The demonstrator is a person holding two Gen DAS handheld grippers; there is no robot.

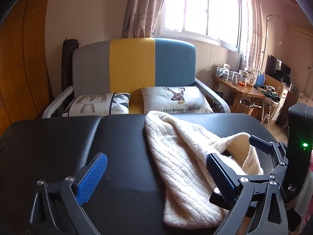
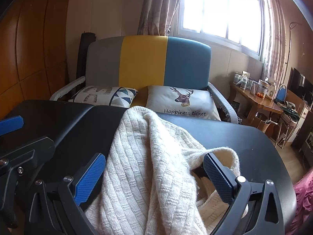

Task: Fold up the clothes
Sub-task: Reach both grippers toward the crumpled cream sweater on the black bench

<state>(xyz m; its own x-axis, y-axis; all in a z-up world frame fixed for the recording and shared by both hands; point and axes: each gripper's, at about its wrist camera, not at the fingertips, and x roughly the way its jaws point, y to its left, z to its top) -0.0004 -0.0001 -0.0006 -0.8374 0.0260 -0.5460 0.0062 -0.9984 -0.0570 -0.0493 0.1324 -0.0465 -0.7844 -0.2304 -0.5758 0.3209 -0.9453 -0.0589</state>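
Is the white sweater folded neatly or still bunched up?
Bunched up. The sweater lies in loose humps on the black table, one edge curling up, no flat fold showing.

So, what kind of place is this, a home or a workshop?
Most likely a lived-in room of a home. A sofa with printed cushions stands under a curtained window, and a wooden side table carries jars. The cream sweater lies on a black table.

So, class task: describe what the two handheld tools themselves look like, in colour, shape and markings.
Both match. The left tool and right tool have black metal linkage arms with triangular cut-outs and silver rivets. Each carries two flat rectangular blue pads with a fine ridged texture. The right tool's black body shows a small green light. No cables or sleeves show.
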